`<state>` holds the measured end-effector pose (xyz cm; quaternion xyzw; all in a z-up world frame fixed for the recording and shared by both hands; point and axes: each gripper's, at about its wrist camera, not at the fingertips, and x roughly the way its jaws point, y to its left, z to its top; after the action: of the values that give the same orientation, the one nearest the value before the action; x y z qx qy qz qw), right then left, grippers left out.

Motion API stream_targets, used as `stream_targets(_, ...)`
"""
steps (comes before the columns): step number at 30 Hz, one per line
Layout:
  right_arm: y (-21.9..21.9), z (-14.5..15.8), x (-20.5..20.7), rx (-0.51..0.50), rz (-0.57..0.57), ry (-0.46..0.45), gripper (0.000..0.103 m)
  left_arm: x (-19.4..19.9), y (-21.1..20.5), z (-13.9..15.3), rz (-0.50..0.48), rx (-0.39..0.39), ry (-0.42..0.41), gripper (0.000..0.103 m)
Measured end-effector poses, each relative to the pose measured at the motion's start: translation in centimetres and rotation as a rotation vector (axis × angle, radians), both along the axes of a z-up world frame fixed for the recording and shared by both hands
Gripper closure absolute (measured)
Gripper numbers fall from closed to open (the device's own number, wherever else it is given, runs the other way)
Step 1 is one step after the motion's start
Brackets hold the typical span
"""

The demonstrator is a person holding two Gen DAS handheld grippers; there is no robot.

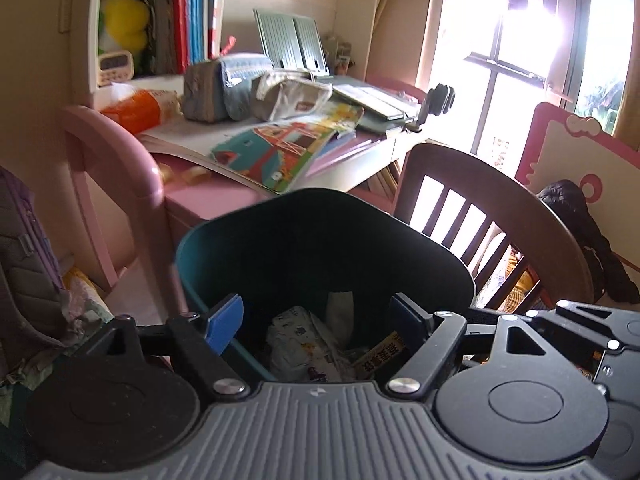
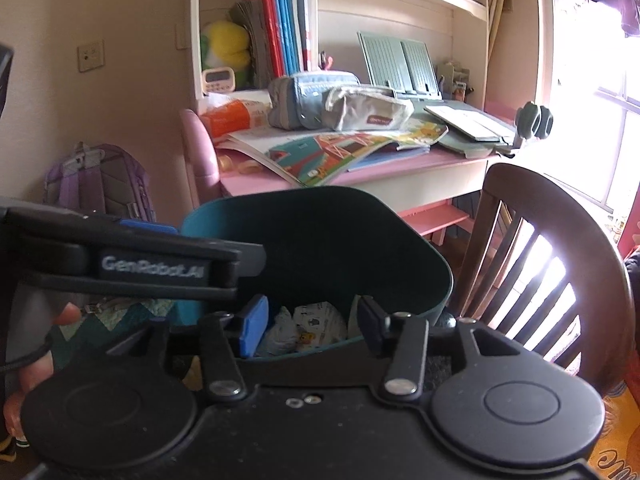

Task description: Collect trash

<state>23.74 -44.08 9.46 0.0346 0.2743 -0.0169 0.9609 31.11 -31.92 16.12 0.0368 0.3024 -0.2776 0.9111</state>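
While both grippers hang over the teal bin (image 1: 224, 240), the left gripper (image 1: 318, 322) has its fingers (image 1: 226, 318) spread wide and empty, and the right gripper (image 2: 308, 324) does too. Just beyond and below the fingertips, crumpled white wrappers (image 1: 304, 344) lie in the bin's bottom — a yellow packet (image 1: 382, 354) beside them. Farther off, past the bin's rim, stands the pink bench (image 2: 360, 170) with an open picture book (image 2: 340, 150) and pencil cases (image 2: 368, 112); a wooden chair (image 2: 560, 248) sits right of the fingers.
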Motion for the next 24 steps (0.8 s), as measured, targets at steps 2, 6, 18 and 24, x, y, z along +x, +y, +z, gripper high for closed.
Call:
stream_targets(2, 0.4, 0.4, -0.7, -0.001, 0.009, -0.012, 0.05, -0.8, 1.1, 0.4, 0.011, -0.006, -0.019, 0.023)
stream_targets(6, 1.1, 1.2, -2.0, 0.004, 0.034, -0.036, 0.046, -2.4, 3.3, 0.9, 0.028, -0.022, -0.044, 0.022)
stream_targets(18, 2.4, 3.0, -5.1, 0.026, 0.076, -0.082, 0.041, -6.8, 8.8, 2.1, 0.098, -0.046, -0.136, 0.004)
stream_targets(24, 2.6, 3.8, -6.2, 0.064, 0.074, -0.098, 0.04, -8.4, 11.1, 2.4, 0.112, -0.067, -0.143, 0.004)
